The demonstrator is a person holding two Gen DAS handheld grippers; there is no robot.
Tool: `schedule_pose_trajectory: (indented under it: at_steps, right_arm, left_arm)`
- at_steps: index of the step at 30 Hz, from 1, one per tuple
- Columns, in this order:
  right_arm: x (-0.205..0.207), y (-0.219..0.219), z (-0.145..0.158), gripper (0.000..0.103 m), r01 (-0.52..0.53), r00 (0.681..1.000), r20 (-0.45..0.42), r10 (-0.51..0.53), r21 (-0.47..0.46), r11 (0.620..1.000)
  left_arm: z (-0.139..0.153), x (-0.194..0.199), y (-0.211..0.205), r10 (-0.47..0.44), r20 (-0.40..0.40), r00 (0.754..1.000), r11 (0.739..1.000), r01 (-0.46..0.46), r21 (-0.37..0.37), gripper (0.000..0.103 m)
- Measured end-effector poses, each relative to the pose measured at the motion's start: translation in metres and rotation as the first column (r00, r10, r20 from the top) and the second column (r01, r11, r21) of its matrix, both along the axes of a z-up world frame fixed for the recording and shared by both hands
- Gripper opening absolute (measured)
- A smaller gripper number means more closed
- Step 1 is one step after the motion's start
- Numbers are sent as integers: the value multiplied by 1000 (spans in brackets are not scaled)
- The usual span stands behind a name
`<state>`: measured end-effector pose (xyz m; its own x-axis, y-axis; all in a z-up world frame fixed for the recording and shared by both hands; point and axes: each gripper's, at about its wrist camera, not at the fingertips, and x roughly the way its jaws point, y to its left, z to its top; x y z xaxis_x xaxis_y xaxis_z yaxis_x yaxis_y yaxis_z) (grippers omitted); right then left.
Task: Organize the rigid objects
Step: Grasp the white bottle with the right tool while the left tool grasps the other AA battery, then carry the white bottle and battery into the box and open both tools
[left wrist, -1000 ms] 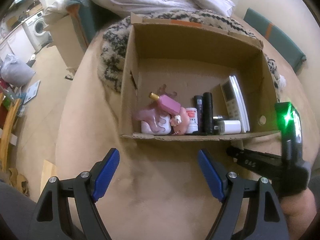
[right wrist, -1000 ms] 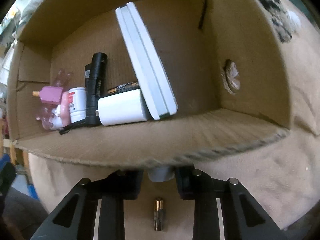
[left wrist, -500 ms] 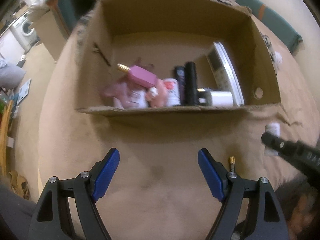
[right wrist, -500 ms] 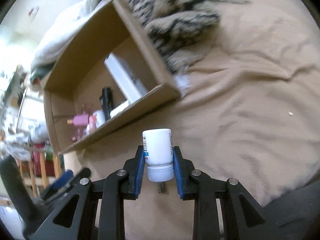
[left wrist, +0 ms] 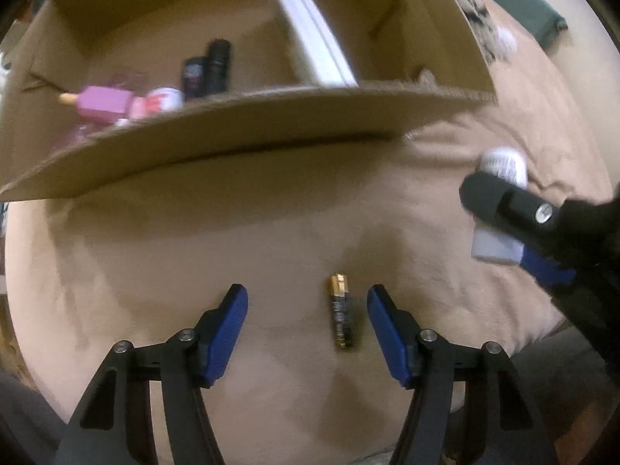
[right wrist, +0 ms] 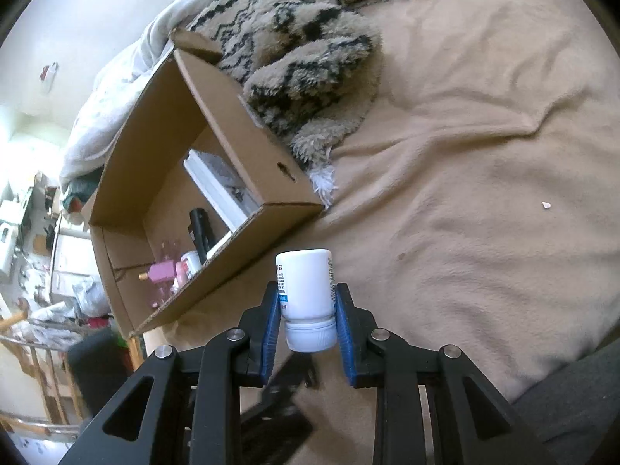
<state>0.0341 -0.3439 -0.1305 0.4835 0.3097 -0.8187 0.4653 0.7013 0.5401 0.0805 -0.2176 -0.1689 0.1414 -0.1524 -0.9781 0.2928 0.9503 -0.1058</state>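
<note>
Holding pink bottle (left wrist: 102,102), black tubes (left wrist: 219,66), white remote (left wrist: 316,46): cardboard box (left wrist: 248,124). Right tongs (right wrist: 308,310) grasping white bottle (right wrist: 306,290); left tongs (left wrist: 306,310) released.

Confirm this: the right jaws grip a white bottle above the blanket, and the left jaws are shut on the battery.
One thing is wrong: the left wrist view shows the left gripper open, the battery lying loose between its jaws. The right gripper does grip the white bottle above the blanket.
</note>
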Motion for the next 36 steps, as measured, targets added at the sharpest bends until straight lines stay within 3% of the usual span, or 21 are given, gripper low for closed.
schedule_pose_trajectory:
  at_steps: [2, 4, 6, 7, 14, 24, 29, 32, 36]
  right_arm:
    - [1, 0, 0, 29, 6, 1000, 2, -6, 6, 1000]
    - [2, 1, -1, 29, 6, 1000, 2, -6, 10, 1000]
    - [2, 1, 0, 29, 2, 1000, 3, -2, 8, 1000]
    - [3, 2, 0, 29, -1, 1000, 3, 1, 6, 1000]
    - [3, 8, 1, 29, -18, 1000, 2, 18, -10, 1000]
    - [6, 19, 2, 29, -49, 999, 0, 49, -45, 998]
    - [6, 24, 11, 29, -51, 998, 34, 55, -101, 994]
    - [5, 25, 20, 29, -40, 997, 64, 49, -145, 989]
    - [3, 25, 37, 29, -21, 989, 137, 47, -182, 983]
  left_arm:
    - [-9, -3, -9, -22, -26, 999, 999, 22, 23, 44]
    - [-11, -6, -13, -42, 2, 999, 997, 42, 61, 35]
    - [-10, -8, -14, -52, 13, 999, 996, 51, 67, 13]
    - [-10, -8, -12, -49, 9, 999, 996, 49, 69, 10]
    - [-12, 0, 18, -9, -24, 1000, 1000, 10, 23, 9]
    - [-13, 16, 99, 90, -6, 996, 989, -89, 116, 9]
    - [-9, 25, 131, 185, -38, 982, 978, -181, 101, 9]
    - [7, 26, 149, 229, -8, 973, 971, -228, 74, 9]
    - [48, 27, 160, 244, 117, 963, 969, -247, 17, 9]
